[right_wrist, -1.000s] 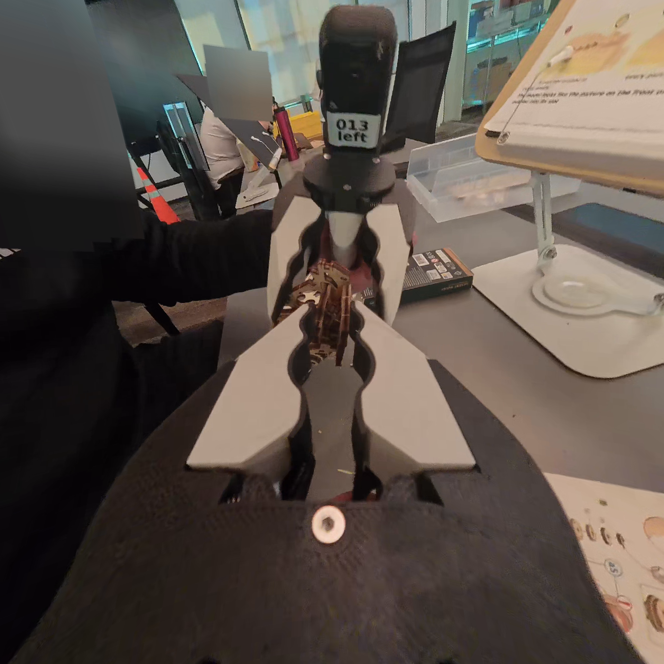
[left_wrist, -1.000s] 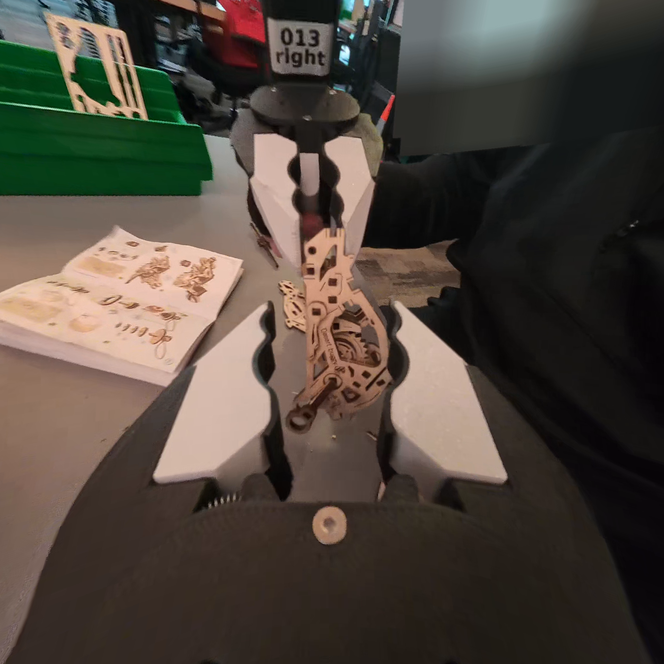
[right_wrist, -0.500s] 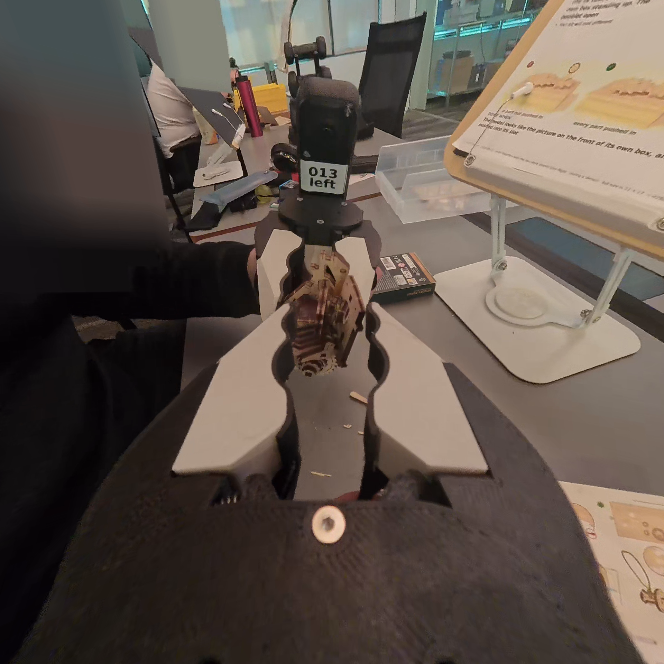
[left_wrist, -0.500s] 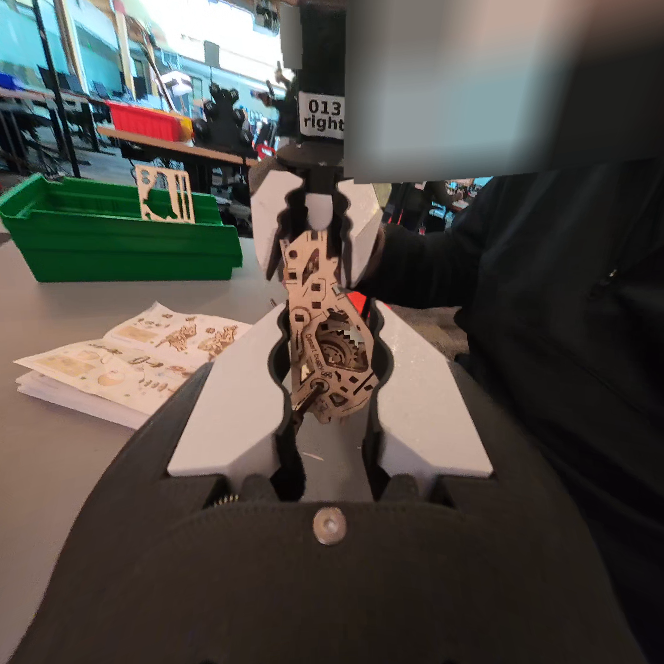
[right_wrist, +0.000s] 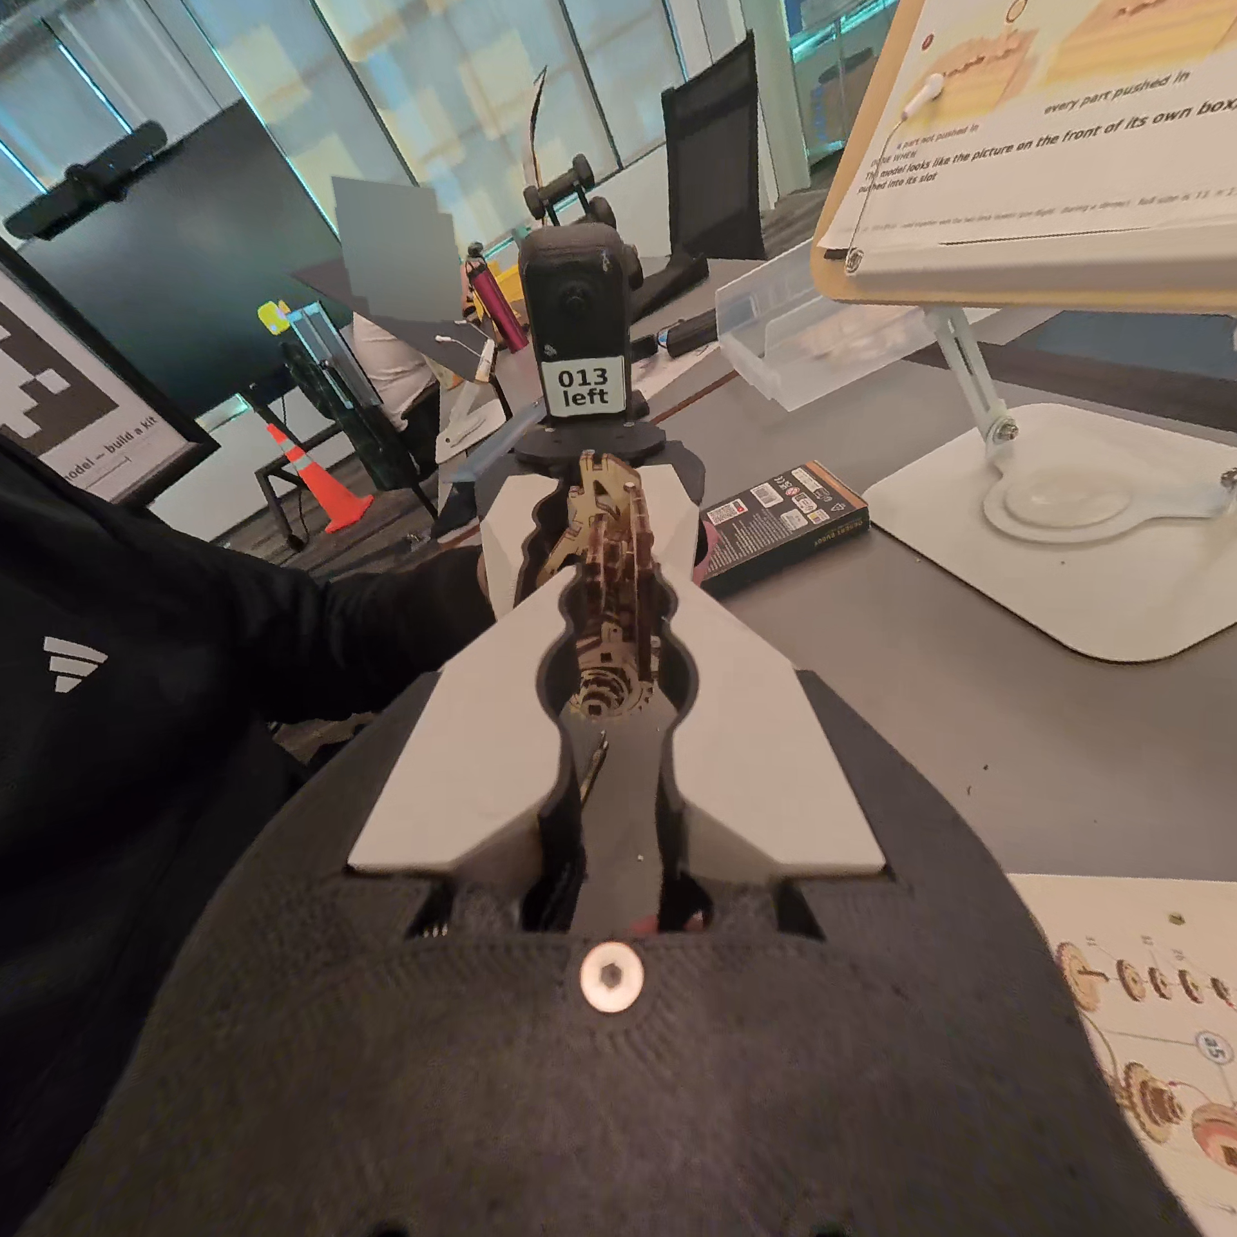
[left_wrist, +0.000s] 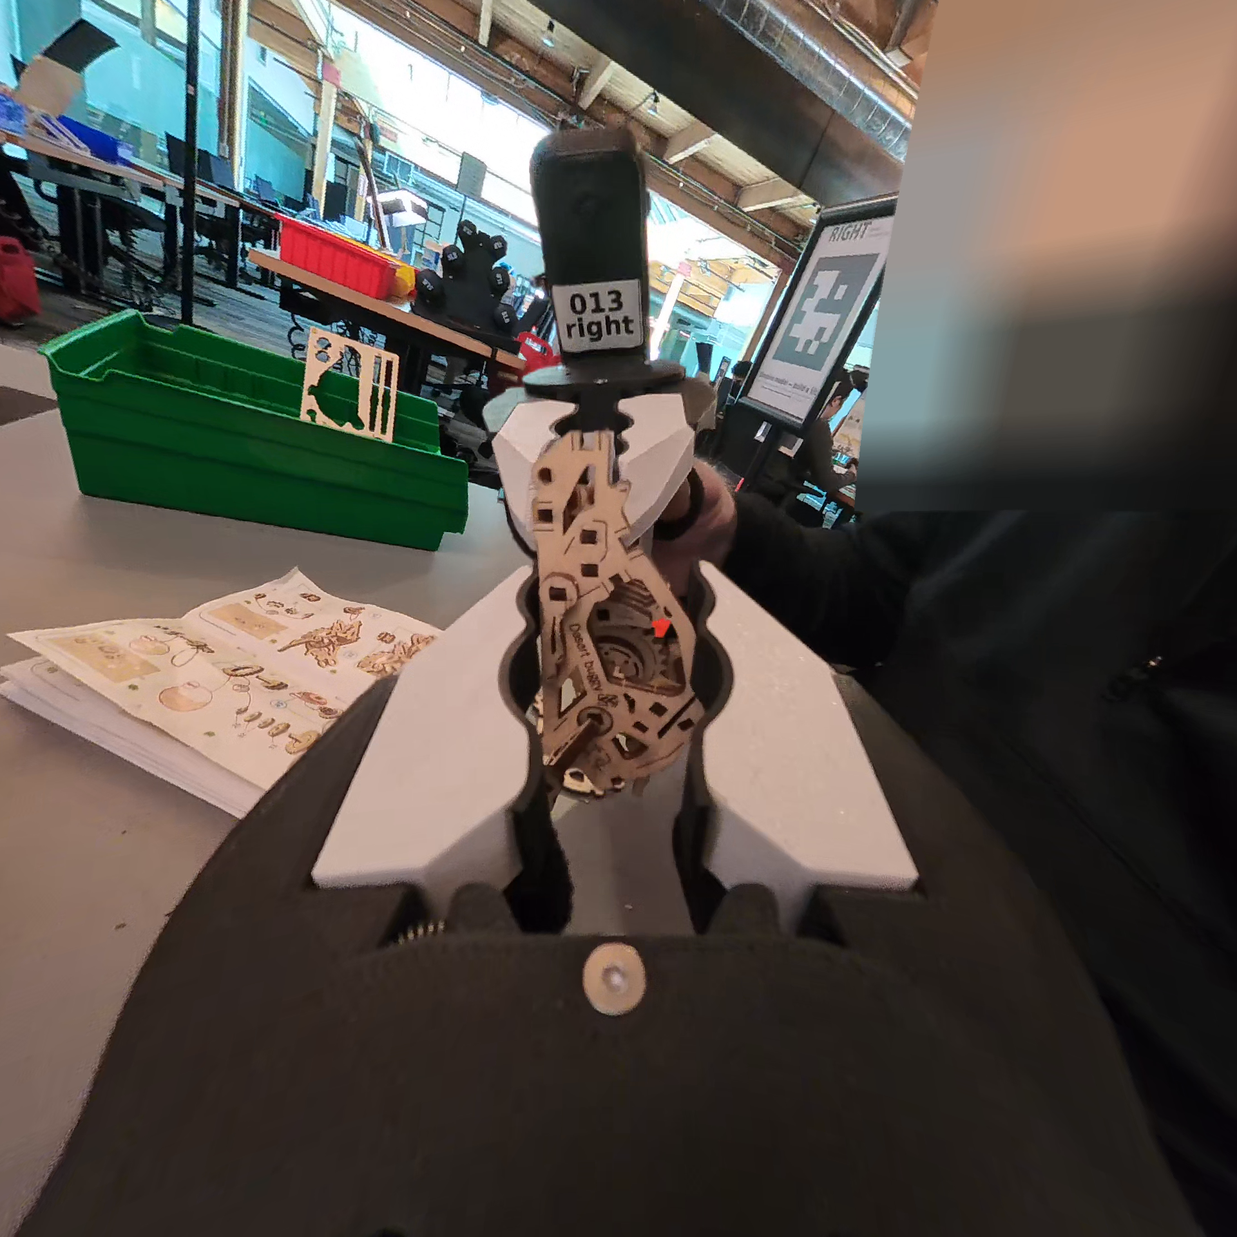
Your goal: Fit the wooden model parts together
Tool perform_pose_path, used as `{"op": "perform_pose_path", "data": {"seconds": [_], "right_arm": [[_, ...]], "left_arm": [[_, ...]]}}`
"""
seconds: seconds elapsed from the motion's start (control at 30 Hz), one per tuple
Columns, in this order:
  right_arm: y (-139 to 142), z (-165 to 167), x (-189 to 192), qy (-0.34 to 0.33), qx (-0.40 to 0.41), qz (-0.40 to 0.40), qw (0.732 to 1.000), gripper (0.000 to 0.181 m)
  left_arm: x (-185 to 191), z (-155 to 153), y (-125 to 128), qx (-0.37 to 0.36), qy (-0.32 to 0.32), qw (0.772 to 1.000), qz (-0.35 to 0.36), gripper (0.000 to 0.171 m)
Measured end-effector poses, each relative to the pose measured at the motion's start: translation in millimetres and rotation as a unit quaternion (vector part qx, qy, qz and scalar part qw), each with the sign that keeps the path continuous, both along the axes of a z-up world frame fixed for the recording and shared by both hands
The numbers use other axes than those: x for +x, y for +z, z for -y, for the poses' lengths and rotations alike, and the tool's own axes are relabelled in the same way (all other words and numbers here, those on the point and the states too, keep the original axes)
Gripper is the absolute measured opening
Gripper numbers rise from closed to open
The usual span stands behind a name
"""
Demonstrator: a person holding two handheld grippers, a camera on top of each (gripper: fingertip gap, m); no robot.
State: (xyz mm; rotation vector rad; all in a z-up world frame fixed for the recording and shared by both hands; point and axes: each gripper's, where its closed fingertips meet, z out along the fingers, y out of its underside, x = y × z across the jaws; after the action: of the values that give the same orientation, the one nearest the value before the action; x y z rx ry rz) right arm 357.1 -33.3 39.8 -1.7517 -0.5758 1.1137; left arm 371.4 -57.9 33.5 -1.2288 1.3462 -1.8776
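A: Lifted since 1 s ago: both grippers plus wooden model [left_wrist: 616, 656], up from low over the table [left_wrist: 100, 837] and tipped toward the ceiling. Left gripper [left_wrist: 616, 582] fingers, apart back then, now closed in and clamped on the model's near, wide end.

B: And the right gripper [right_wrist: 619, 582]?

A: Clamped too, on the narrow end, edge-on in the right wrist view. So held at both ends, mid-air, well above the tabletop.

B: Meaning for the task?

A: Prob. a two-handed hold for pressing or checking a joint. Gear + side plates look joined already. No loose part seen in either grip.

B: Room to move?

A: Plenty. Biggest first:
- table, with the person's dark sleeve [right_wrist: 335, 636] by its edge
- green bin [left_wrist: 254, 462], far left, w/ a part sheet [left_wrist: 349, 385] standing in it
- white stand [right_wrist: 1071, 535] w/ board, far right
- booklet [left_wrist: 221, 669], near left
- black box [right_wrist: 783, 529], just right of the grippers

All clear of the model. Only tight spot is between the two sets of fingers, nearly meeting around it, so little slack for a regrip.
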Motion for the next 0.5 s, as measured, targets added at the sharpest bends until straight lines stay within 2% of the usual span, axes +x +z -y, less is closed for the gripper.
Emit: {"op": "perform_pose_path", "data": {"seconds": [0.2, 0.5], "right_arm": [[9, -2, 0, -0.024, -0.001, -0.039, 0.999, 0.013], [21, -4, 5, 0.003, -0.055, -0.139, 0.989, 0.016]], "left_arm": [[2, -3, 7, 0.01, 0.032, 0.999, 0.005, 0.039], [5, -4, 14, 0.012, 0.03, 0.999, 0.023, 0.039]]}}
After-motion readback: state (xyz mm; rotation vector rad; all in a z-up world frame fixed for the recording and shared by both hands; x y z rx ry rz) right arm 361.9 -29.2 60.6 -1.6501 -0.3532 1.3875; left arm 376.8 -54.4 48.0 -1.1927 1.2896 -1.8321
